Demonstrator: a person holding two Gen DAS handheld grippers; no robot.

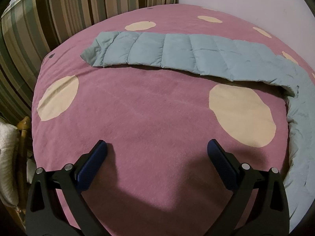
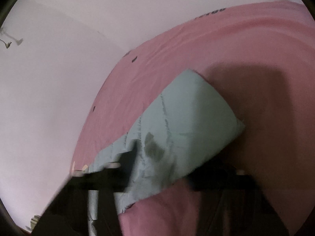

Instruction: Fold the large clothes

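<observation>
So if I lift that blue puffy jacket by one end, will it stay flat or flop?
The jacket will probably flop: it already bends and drapes over the blanket. Its quilted padding suggests it's light. Near the right gripper it bunches, so probably soft, perhaps slippery.

A pale blue quilted garment (image 1: 177, 53) lies stretched in a long folded band across the far side of the bed, its right end curving toward the near edge.
</observation>
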